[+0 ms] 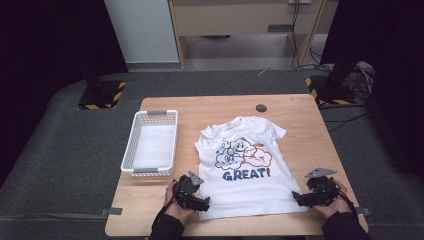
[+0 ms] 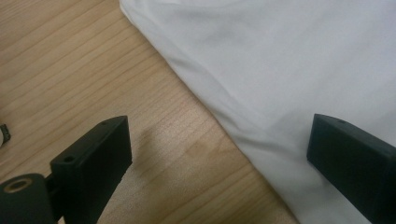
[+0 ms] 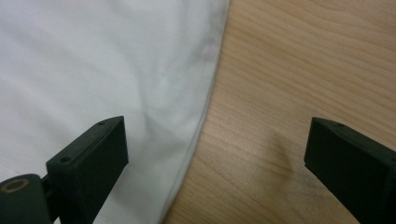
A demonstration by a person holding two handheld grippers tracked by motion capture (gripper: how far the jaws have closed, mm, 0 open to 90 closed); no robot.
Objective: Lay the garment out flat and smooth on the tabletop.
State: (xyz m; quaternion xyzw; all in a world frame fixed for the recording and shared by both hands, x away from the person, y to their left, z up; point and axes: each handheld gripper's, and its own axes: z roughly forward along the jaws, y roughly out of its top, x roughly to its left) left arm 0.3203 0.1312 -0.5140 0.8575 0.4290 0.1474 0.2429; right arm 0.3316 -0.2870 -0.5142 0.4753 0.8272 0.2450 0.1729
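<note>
A white T-shirt point(image 1: 245, 165) with cartoon clouds and the word GREAT lies flat on the wooden table point(image 1: 295, 107), hem toward me. My left gripper point(image 1: 202, 204) sits at the shirt's lower left corner, jaws wide open, straddling the cloth's edge point(image 2: 219, 121). My right gripper point(image 1: 296, 198) sits at the lower right corner, also open, with the shirt's side hem point(image 3: 198, 135) running between its jaws. Nothing is gripped. In the left gripper view, white cloth point(image 2: 280, 60) covers the upper right and bare wood the left.
A white plastic basket point(image 1: 131, 150) with grey handles stands empty on the table's left side. A dark round cable hole point(image 1: 261, 107) is near the far edge. Beyond the table are grey floor, black stand bases with yellow-black tape point(image 1: 102, 95) and cables.
</note>
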